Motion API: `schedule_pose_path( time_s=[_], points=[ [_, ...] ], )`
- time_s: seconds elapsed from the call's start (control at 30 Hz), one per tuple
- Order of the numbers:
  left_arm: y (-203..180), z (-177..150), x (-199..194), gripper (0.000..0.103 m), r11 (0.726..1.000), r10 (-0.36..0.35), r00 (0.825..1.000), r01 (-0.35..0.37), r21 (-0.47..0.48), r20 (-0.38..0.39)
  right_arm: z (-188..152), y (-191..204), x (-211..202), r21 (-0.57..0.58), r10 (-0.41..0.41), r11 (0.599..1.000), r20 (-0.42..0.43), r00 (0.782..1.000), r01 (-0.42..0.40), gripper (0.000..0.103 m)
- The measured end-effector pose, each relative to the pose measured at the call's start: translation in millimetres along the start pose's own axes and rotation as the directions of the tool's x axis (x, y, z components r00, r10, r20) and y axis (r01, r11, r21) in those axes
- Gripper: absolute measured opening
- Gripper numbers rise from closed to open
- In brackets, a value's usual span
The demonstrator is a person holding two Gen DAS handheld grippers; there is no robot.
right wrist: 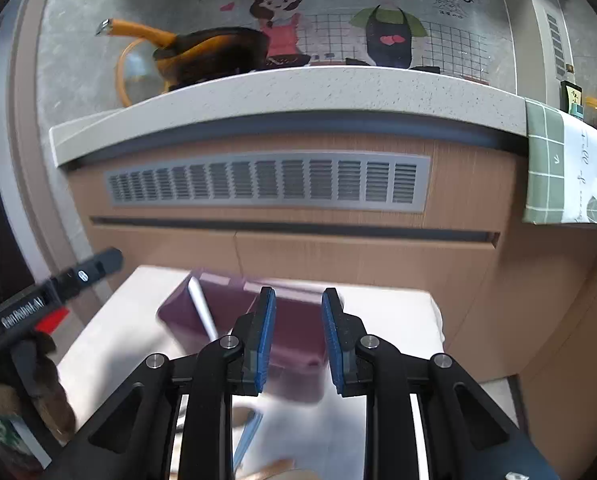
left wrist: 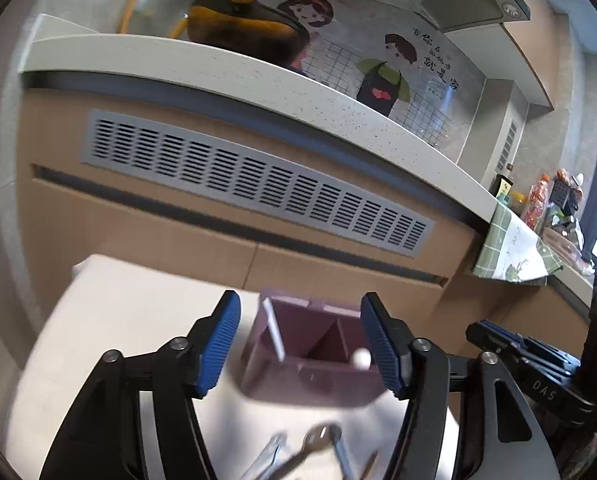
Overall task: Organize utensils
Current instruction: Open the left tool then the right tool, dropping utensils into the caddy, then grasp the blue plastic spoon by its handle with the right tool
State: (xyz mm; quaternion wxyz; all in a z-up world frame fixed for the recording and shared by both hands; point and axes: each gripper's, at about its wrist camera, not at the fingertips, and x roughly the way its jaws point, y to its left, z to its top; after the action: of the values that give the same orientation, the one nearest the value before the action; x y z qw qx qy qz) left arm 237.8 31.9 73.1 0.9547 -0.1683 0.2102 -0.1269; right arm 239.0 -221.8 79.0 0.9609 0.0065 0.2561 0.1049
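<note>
Purple caddy (left wrist: 314, 356), divided to sort utensils (left wrist: 318, 440), on worktop (left wrist: 118, 320); left gripper (left wrist: 300, 338) jaws released, right gripper (right wrist: 298, 340) jaws part-open, empty.

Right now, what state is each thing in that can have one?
Left tool: open, nothing held.
Right tool: partly open, nothing between its pads.
Purple holder: upright, white utensil standing in it.
Metal utensils: lying loose on the table.
</note>
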Motion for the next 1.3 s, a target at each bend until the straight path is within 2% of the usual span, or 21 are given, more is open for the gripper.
schedule_pose_path(
  time_s=[0.1, 0.2, 0.3, 0.4, 0.47, 0.57, 0.6, 0.67, 0.73, 0.87, 1.17, 1.3],
  points=[
    [1.6, -12.7, -28.2, 0.074, 0.997, 0.061, 0.998, -0.061, 0.04, 0.006, -20.9, 10.0, -14.6, -0.022, 0.01, 1.0, -0.034, 0.999, -0.011, 0.023],
    [9.2, -30.9, -51.8, 0.076, 0.991, 0.111, 0.994, -0.11, 0.07, -0.013, -42.5, 19.6, -24.1, -0.064, 0.001, 0.998, -0.05, 0.999, -0.005, 0.023],
    [25.2, -54.5, -67.9, 0.078, 0.993, 0.11, 0.993, -0.109, 0.037, -0.03, -66.3, 24.4, -25.9, -0.105, -0.023, 0.994, -0.064, 0.998, 0.017, 0.025],
    [45.4, -75.0, -72.9, 0.079, 0.994, 0.106, 0.992, -0.106, -0.003, -0.07, -91.1, 33.3, -13.5, -0.146, -0.019, 0.989, -0.13, 0.991, -0.001, 0.025],
    [56.1, -83.8, -73.0, 0.079, 0.986, 0.166, 0.982, -0.166, 0.008, -0.089, -104.3, 37.5, -2.5, -0.152, -0.001, 0.988, -0.181, 0.984, -0.027, 0.025],
    [62.7, -87.8, -74.8, 0.079, 0.96, 0.277, 0.958, -0.273, 0.06, -0.075, -118.4, 41.3, 17.1, -0.122, 0.037, 0.99, -0.252, 0.967, -0.069, 0.025],
    [64.4, -87.9, -75.2, 0.079, 0.956, 0.29, 0.954, -0.286, 0.064, -0.073, -120.7, 41.1, 22.4, -0.1, 0.055, 0.991, -0.268, 0.962, -0.085, 0.025],
    [67.8, -88.3, -76.2, 0.079, 0.959, 0.282, 0.956, -0.278, 0.057, -0.078, -124.7, 40.5, 37.5, -0.035, 0.093, 0.993, -0.316, 0.944, -0.11, 0.025],
    [70.0, -90.2, -76.3, 0.08, 0.964, 0.264, 0.961, -0.26, 0.054, -0.085, -126.4, 41.6, 52.4, 0.002, 0.095, 0.995, -0.353, 0.931, -0.101, 0.025],
    [71.7, -95.8, -71.4, 0.081, 0.97, 0.24, 0.965, -0.234, 0.073, -0.105, -127.8, 43.3, 70.7, -0.001, 0.058, 0.998, -0.382, 0.922, -0.063, 0.025],
    [73.0, -98.1, -62.7, 0.081, 0.985, 0.17, 0.973, -0.165, 0.044, -0.156, -129.5, 50.6, 94.5, -0.016, 0.021, 0.999, -0.448, 0.894, -0.032, 0.026],
    [70.9, -99.0, -58.3, 0.081, 0.991, 0.134, 0.973, -0.129, 0.039, -0.186, -130.2, 54.5, 95.3, -0.034, 0.015, 0.999, -0.44, 0.898, -0.033, 0.025]
  ],
)
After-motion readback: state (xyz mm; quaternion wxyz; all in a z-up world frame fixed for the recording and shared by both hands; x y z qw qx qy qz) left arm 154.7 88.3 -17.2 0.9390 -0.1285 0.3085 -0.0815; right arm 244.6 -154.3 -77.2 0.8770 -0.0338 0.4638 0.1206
